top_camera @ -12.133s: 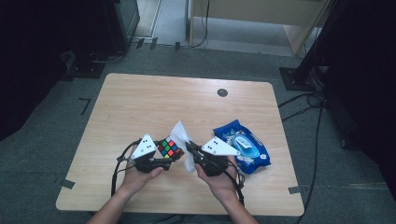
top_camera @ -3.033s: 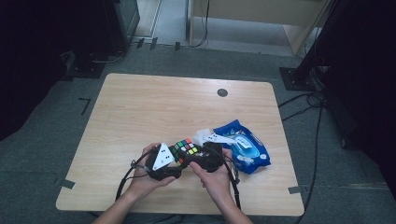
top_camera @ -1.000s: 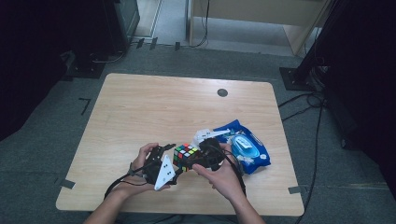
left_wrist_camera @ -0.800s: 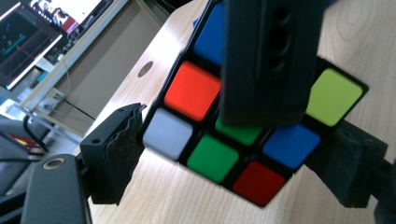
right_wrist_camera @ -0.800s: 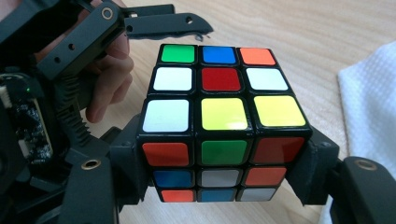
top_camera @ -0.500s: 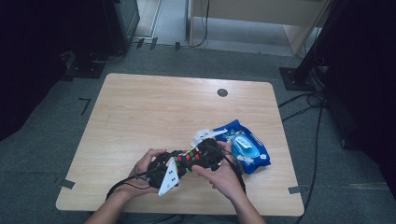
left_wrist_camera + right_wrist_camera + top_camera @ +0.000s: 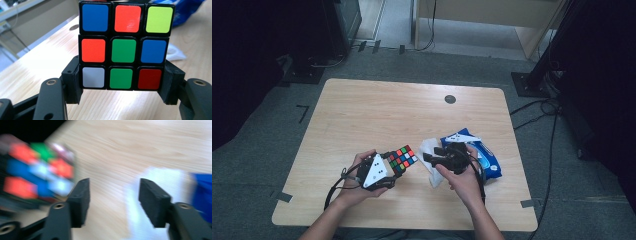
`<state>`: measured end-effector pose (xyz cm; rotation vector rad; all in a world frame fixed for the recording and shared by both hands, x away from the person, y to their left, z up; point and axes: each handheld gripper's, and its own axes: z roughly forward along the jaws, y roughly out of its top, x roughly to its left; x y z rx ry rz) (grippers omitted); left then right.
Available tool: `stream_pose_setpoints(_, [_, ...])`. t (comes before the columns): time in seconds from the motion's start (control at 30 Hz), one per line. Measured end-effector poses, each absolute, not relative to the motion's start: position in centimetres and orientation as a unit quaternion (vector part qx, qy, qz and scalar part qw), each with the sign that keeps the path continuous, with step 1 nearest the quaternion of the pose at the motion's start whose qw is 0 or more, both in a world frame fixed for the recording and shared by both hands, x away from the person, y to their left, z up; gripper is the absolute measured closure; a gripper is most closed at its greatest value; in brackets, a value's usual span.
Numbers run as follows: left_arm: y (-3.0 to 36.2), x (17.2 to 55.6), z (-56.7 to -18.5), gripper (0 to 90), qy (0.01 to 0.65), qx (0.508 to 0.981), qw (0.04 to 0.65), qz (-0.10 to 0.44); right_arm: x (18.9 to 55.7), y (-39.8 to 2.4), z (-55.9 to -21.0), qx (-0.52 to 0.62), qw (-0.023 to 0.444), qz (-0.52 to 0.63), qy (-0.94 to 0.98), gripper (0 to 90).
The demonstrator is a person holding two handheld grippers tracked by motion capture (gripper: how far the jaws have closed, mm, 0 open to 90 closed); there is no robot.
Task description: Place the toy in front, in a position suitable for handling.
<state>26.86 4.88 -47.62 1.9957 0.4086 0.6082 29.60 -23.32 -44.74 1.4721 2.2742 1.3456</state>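
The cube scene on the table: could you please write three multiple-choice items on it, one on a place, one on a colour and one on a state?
1. Where does the blue packet lie, seen in the high view?
A. right of the cube
B. left of the cube
C. at the table's far edge

2. In the left gripper view, what colour is the centre square of the cube face toward the camera?
A. white
B. green
C. yellow

3. What is between the right gripper's jaws?
A. the cube
B. the white wipe
C. nothing

Answers: 1 A, the packet lies by the right hand, the cube by the left; 2 B, the middle square is green; 3 C, the right gripper view shows its jaws apart with bare gap, while the left gripper clamps the cube's bottom row.
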Motion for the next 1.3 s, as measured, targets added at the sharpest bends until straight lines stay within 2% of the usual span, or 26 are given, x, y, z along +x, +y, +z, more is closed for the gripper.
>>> stream_pose_setpoints(0.03, [5.0,26.9,-47.6,34.6,0.172,0.819,0.488,0.249,29.9,-23.3,-45.9,0.482,0.066,0.429,0.761,54.3])
stream_pose_setpoints(0.13, [5.2,27.1,-47.4,34.7,0.184,0.814,0.494,0.244,30.3,-22.8,-47.9,0.479,0.080,0.407,0.774,58.7])
stream_pose_setpoints(0.2, [5.3,27.2,-47.3,34.6,0.189,0.812,0.498,0.239,30.3,-22.3,-48.8,0.475,0.119,0.381,0.785,59.4])
stream_pose_setpoints(0.33, [5.5,27.4,-47.2,34.6,0.205,0.807,0.508,0.221,30.2,-21.4,-50.0,0.467,0.151,0.346,0.800,60.7])
stream_pose_setpoints(0.43, [5.6,27.5,-47.0,34.6,0.216,0.802,0.517,0.208,30.3,-21.3,-50.7,0.473,0.154,0.338,0.799,64.8])
stream_pose_setpoints(0.53, [5.8,27.6,-46.9,34.6,0.223,0.797,0.524,0.201,30.4,-21.9,-51.0,0.487,0.152,0.350,0.786,73.8])
stream_pose_setpoints(0.63, [5.7,27.6,-46.9,34.7,0.222,0.800,0.521,0.199,30.2,-22.3,-51.2,0.501,0.158,0.354,0.774,88.5])
stream_pose_setpoints(0.67, [5.6,27.6,-47.0,34.6,0.222,0.801,0.520,0.199,30.2,-22.3,-51.1,0.503,0.156,0.354,0.773,89.6])
stream_pose_setpoints(0.8, [5.3,27.6,-47.1,34.7,0.219,0.804,0.515,0.200,29.4,-22.4,-49.5,0.496,0.162,0.393,0.757,90.0])
stream_pose_setpoints(1.0, [4.9,27.5,-47.4,34.7,0.219,0.810,0.507,0.196,26.8,-22.0,-44.1,0.453,0.186,0.499,0.715,90.0])
stream_pose_setpoints(1.13, [4.1,27.1,-47.5,34.6,0.213,0.816,0.502,0.192,24.6,-20.6,-41.2,0.396,0.170,0.563,0.705,90.0])
stream_pose_setpoints(1.3, [3.2,26.4,-47.3,34.7,0.198,0.820,0.503,0.190,23.2,-18.1,-40.5,0.352,0.162,0.574,0.721,90.0])
